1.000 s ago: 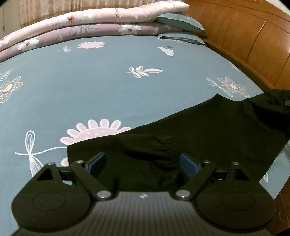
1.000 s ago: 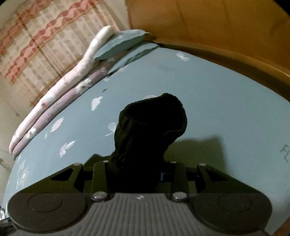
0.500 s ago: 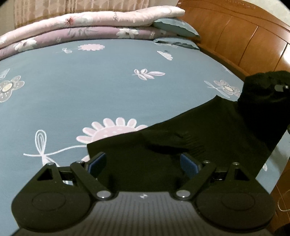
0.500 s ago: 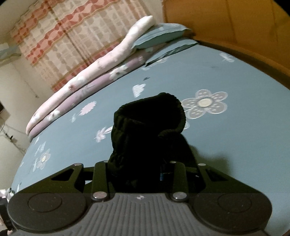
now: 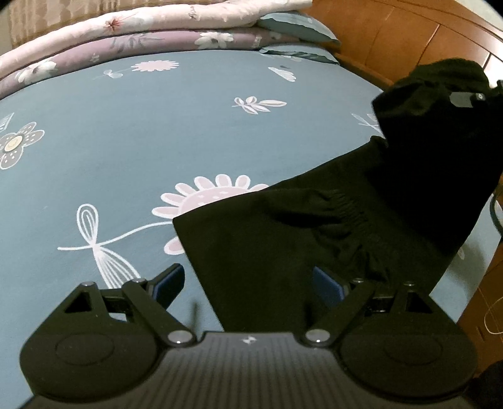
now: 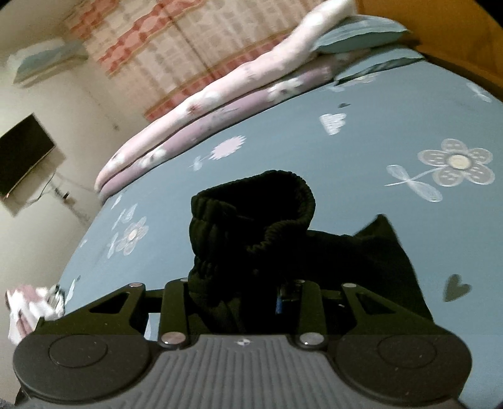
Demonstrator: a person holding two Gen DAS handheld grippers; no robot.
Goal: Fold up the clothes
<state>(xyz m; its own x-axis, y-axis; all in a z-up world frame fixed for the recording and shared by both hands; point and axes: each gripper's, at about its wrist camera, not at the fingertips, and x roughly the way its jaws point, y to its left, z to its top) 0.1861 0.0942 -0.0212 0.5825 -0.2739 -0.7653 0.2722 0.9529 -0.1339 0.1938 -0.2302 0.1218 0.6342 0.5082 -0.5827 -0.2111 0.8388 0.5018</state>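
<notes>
A black garment (image 5: 314, 232) lies on the blue flowered bed sheet (image 5: 157, 132), its near corner between my left fingers. My left gripper (image 5: 248, 283) is open over that corner, blue pads apart, not pinching. My right gripper (image 6: 242, 292) is shut on the garment's ribbed elastic end (image 6: 254, 214), which bunches up above the fingers. In the left wrist view that lifted end (image 5: 440, 103) hangs raised at the right, with the right gripper mostly hidden behind it.
Folded pink and purple quilts (image 5: 151, 34) and pillows (image 5: 295, 25) lie along the far edge. A wooden headboard (image 5: 408, 41) runs on the right. A wall TV (image 6: 22, 160) and a pink-white cloth (image 6: 28, 305) show at the left.
My right gripper has lifted the ribbed end and carried it left over the garment. My left gripper has shifted left, so the garment's corner now lies nearer its right finger.
</notes>
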